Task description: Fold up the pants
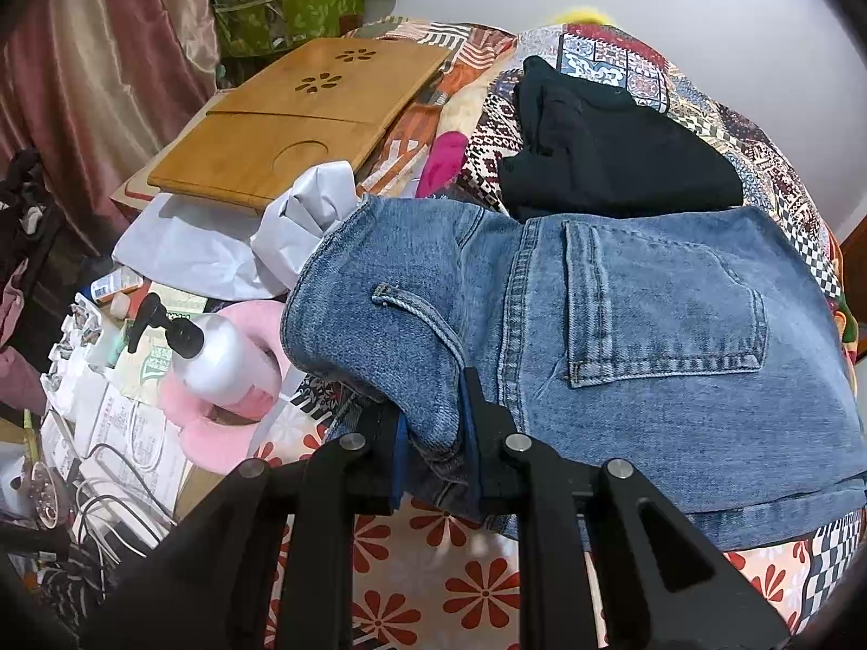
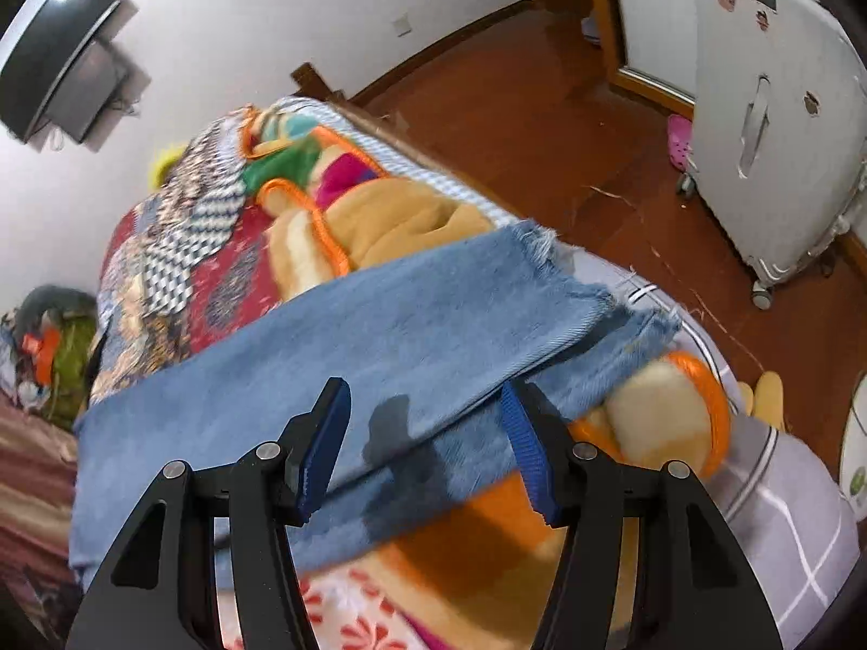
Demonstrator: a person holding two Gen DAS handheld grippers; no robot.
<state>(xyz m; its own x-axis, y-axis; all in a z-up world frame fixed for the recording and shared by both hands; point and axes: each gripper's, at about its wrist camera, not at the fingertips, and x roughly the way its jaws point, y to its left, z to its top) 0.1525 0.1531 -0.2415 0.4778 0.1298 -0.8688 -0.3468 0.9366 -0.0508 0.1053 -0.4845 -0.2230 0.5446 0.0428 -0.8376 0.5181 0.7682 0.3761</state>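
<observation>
Blue denim jeans (image 1: pixel 650 325) lie across a patterned bedspread, back pocket facing up. My left gripper (image 1: pixel 436 433) is shut on a bunched fold of the jeans at the waist end, and the cloth fills the gap between its pads. In the right wrist view the jeans' legs (image 2: pixel 379 336) stretch across the bed, with their frayed hems (image 2: pixel 596 298) at the right. My right gripper (image 2: pixel 425 422) hovers just above the legs with its jaws standing open, nothing between them, casting a shadow on the denim.
A folded black garment (image 1: pixel 612 151) lies behind the jeans. A wooden lap tray (image 1: pixel 292 114), white cloth, a pump bottle (image 1: pixel 217 357) and a pink cushion crowd the left side. A plush blanket (image 2: pixel 390 216) covers the bed's far end; the wooden floor and a white appliance (image 2: pixel 775 124) lie beyond.
</observation>
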